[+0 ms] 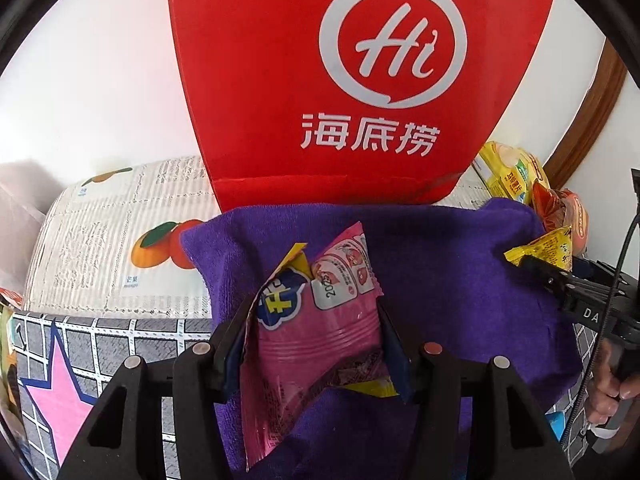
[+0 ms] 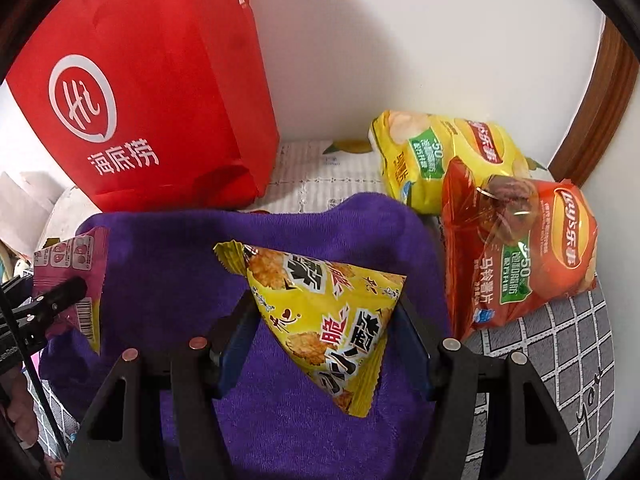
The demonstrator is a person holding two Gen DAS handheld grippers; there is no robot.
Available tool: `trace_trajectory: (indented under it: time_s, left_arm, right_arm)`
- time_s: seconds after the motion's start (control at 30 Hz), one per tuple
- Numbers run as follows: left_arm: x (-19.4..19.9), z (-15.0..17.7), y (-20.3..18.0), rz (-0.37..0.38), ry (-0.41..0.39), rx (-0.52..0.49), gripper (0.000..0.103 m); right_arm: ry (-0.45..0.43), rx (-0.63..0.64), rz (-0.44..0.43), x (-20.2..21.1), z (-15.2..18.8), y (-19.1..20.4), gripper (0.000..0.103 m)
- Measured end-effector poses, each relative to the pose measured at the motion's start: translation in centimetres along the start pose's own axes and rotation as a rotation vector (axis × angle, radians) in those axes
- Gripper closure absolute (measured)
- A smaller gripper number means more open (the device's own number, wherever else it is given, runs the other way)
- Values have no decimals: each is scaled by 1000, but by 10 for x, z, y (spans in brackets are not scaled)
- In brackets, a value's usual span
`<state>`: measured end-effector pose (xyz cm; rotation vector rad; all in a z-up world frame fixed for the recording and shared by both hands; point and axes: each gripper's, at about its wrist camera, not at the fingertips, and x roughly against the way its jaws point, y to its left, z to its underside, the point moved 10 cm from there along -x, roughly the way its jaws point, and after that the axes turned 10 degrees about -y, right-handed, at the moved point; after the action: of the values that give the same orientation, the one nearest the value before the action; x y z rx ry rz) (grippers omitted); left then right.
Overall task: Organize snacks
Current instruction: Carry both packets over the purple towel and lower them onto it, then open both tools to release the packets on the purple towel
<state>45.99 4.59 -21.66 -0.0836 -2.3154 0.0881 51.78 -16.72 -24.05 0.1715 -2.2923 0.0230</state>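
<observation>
My left gripper (image 1: 312, 312) is shut on a pink snack packet (image 1: 316, 336), held just above a purple towel (image 1: 440, 280). My right gripper (image 2: 324, 320) is shut on a yellow rice-cracker packet (image 2: 324, 312) above the same purple towel (image 2: 168, 264). In the left wrist view the right gripper (image 1: 532, 266) shows at the right edge with its yellow rice-cracker packet (image 1: 544, 250). The right wrist view has the left gripper (image 2: 68, 288) and its pink snack packet (image 2: 76, 280) at the left edge.
A red paper bag (image 1: 360, 80) stands upright behind the towel against the white wall. A yellow chip bag (image 2: 436, 156) and an orange chip bag (image 2: 520, 252) lie to the right. A fruit-print mat (image 1: 112, 240) and a grid-pattern cloth (image 2: 560, 340) cover the surface. A hand (image 1: 612, 392) holds the right gripper.
</observation>
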Motion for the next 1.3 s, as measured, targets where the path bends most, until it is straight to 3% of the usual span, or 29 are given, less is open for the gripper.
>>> trace_trajectory:
  time_s: [0.53, 0.7, 1.3]
  left_arm:
    - [-5, 3, -3, 23, 13, 16, 47]
    - [-7, 4, -8, 22, 14, 7, 47]
    - [-12, 3, -17, 53, 12, 21, 43]
  right_arm:
    - [28, 47, 36, -13, 6, 2, 38]
    - [31, 72, 27, -12, 7, 5, 32]
    - [-98, 66, 19, 27, -16, 9, 31]
